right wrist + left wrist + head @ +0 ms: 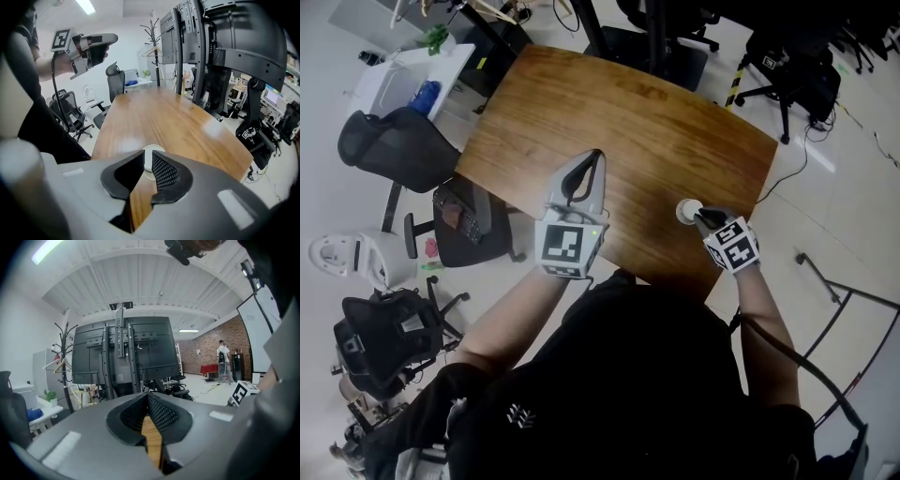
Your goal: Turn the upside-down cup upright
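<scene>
A small white cup (pixel 686 210) stands on the wooden table (pixel 628 122) near its right front corner. My right gripper (pixel 699 218) points steeply down at the cup from the near side. In the right gripper view the cup (pixel 151 151) shows its round rim just past the tips, and part of its near side sits in the narrow gap of the right gripper (pixel 147 158). The pads do not visibly press on it. My left gripper (pixel 597 156) hovers level over the table's middle, its tips together and empty. The left gripper view shows only wood below the left gripper (pixel 147 395).
Black office chairs (pixel 389 145) stand left of the table, and another (pixel 384 339) lower left. A white desk (pixel 412 80) is at the upper left. Tall monitor stands (pixel 197 47) rise beyond the table's far end. The table's edge (pixel 741 234) runs close by the cup.
</scene>
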### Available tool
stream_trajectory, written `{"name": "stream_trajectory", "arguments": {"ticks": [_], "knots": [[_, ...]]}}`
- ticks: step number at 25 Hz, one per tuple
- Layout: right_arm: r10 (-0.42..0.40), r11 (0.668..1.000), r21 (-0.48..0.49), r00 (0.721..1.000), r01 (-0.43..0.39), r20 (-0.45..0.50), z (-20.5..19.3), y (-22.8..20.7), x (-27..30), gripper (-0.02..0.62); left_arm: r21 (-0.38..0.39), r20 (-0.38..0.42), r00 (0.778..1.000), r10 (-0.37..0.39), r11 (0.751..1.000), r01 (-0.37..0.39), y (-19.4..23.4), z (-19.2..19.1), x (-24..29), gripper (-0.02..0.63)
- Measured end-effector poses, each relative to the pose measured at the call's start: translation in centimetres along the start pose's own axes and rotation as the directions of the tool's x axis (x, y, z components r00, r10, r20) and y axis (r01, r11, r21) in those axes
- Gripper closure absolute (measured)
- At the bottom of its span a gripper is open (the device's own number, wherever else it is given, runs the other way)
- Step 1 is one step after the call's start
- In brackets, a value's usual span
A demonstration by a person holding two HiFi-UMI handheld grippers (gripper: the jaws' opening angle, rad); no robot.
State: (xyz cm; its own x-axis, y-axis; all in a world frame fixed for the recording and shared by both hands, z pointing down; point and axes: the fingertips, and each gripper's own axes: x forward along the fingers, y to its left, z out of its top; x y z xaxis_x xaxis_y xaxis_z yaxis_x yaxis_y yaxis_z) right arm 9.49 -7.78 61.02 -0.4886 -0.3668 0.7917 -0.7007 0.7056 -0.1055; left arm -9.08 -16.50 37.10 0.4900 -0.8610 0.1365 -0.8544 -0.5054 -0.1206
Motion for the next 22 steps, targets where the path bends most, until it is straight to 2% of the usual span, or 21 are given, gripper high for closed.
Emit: {"name": "stream_trajectory", "arguments": {"ticks": [4,6,8,10,12,16,19,22], "knots": [[-0.062,0.997,0.050,0.997,0.059,0.054,0.2,-0.9,-0.1,0.509,0.003,-0.002,1.000,0.000,1.000,0.000,0.1,0.1,-0.2,0.606],[-0.140,0.982,0.150,0.981,0.119,0.137,0.4,-2.4,-0.5,0.509,0.005,-0.002,1.000,0.002,1.000,-0.002,0.2,0.1,-0.2,0.606],[-0.237,0.936,0.312,0.948,0.163,0.214,-0.1,-4.2,-1.0,0.515,0.007,-0.002,1.000,0.003,1.000,-0.003,0.3,0.2,-0.3,0.606],[-0.293,0.881,0.443,0.925,0.164,0.240,-1.2,-5.4,-1.1,0.514,0.009,-0.002,1.000,0.001,1.000,-0.001,0.2,0.3,-0.4,0.606],[-0.281,0.848,0.516,0.926,0.117,0.253,-1.7,-5.3,-0.7,0.509,0.011,-0.004,1.000,-0.001,1.000,0.001,0.1,0.3,-0.5,0.606],[-0.221,0.802,0.597,0.934,0.010,0.281,-1.7,-4.5,0.6,0.503,0.015,-0.011,1.000,0.003,1.000,-0.003,0.3,0.1,-0.7,0.606],[-0.216,0.784,0.620,0.933,-0.009,0.287,-1.5,-4.5,0.8,0.500,0.015,-0.015,1.000,0.002,1.000,-0.002,0.4,0.1,-0.7,0.606],[-0.199,0.775,0.632,0.944,-0.013,0.263,-1.6,-4.5,1.5,0.502,0.014,-0.017,1.000,0.003,1.000,-0.003,0.4,0.1,-0.6,0.606]]}}
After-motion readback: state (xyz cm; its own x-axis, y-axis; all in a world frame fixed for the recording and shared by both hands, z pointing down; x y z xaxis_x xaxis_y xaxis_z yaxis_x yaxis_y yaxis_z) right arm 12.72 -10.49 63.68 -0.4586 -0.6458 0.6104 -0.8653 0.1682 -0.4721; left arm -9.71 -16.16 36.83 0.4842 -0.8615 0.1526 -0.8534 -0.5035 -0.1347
